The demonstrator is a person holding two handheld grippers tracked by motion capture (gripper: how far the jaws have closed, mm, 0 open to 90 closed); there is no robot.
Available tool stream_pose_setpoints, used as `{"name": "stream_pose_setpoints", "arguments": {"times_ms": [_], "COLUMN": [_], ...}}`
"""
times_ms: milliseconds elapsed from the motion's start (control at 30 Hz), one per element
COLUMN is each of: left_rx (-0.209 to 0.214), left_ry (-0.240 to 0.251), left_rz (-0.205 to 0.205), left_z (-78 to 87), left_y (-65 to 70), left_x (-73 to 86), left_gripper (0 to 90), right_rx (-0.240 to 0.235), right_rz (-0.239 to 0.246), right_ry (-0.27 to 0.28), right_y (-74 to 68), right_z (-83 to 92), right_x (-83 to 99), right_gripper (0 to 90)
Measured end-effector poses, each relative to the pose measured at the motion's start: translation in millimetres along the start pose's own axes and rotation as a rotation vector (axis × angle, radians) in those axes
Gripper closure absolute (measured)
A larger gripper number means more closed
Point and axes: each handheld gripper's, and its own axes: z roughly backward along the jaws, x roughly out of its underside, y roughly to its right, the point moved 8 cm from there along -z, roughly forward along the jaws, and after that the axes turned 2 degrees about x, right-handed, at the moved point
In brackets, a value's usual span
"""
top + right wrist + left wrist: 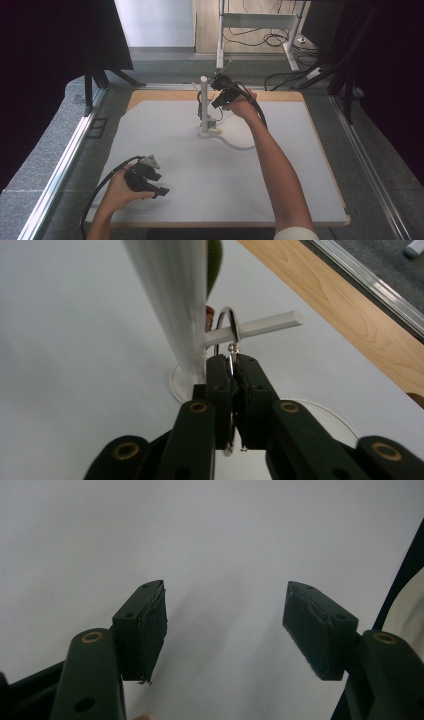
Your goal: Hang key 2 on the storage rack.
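Table (150,130) under a white mat carries, far of centre, a white stand (204,107) with an upright post and a thin side peg (260,326). The right gripper (233,360) is clamped on a small metal ring (229,320) whose loop hangs over that peg beside the post. The ring looks light, stiff and slippery, so a pinch low on its body, as here, seems best. The left gripper (225,625) rests near left, jaws apart and holding nothing.
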Motion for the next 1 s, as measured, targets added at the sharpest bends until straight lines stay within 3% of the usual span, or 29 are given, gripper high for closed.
{"name": "stream_pose_setpoints", "arguments": {"times_ms": [200, 500, 1000], "left_rx": [0.000, -0.003, -0.018], "left_ry": [-0.002, 0.004, 0.018], "left_rz": [0.005, 0.006, -0.001], "left_z": [-2.0, -2.7, 1.8], "left_y": [-1.0, -2.2, -2.8], "left_x": [-0.9, -1.9, -1.4], "left_gripper": [34.7, 34.7, 34.6], "right_rx": [-0.011, -0.015, -0.070], "right_rz": [0.005, 0.001, 0.011], "right_ry": [0.035, 0.103, 0.189], "right_y": [-6.0, -6.0, -19.4], "right_z": [6.6, 36.2, 66.1], "right_x": [-1.0, 13.7, 83.5], "right_gripper": [77.8, 64.2, 57.4]}}
